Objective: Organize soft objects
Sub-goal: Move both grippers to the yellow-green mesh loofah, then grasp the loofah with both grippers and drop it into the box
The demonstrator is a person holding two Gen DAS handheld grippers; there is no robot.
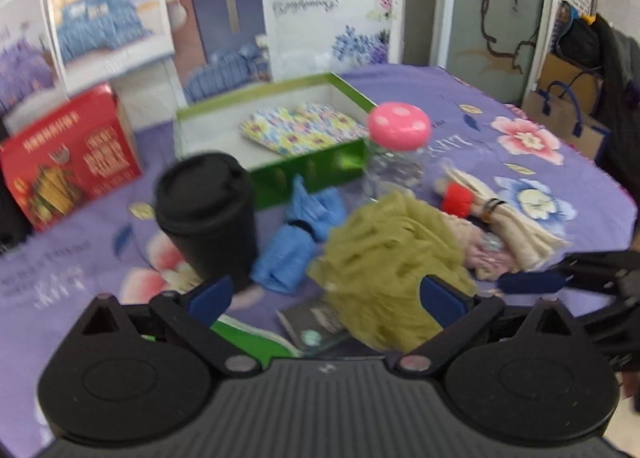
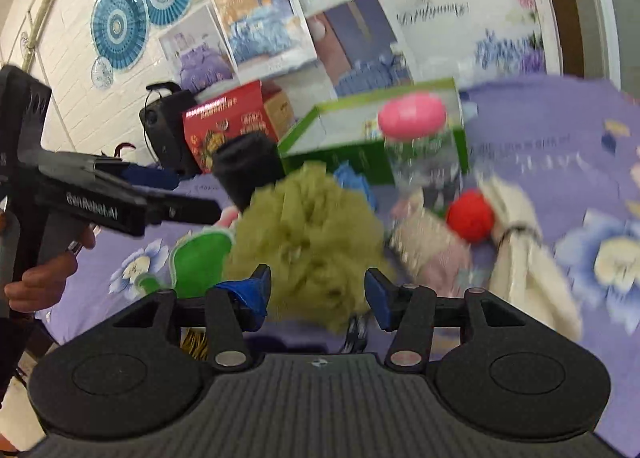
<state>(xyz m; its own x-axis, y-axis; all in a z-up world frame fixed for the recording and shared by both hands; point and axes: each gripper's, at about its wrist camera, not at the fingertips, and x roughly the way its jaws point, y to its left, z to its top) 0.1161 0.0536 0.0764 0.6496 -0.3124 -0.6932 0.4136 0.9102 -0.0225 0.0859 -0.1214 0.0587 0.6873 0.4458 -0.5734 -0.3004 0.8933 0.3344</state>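
Observation:
An olive-green mesh pouf lies on the purple flowered tablecloth. My left gripper hangs open just in front of it with nothing between the pads. My right gripper is open too; the pouf lies ahead of its gap and is not pinched. In the left wrist view the right gripper sits right of the pouf. Nearby lie a blue cloth bundle, a pink cloth, a red wristband and a tied cream towel. The green box holds a floral cloth.
A black lidded cup stands left of the blue bundle. A clear jar with a pink lid stands by the box's corner. A red carton is at the back left. A green flat item and a dark packet lie near me.

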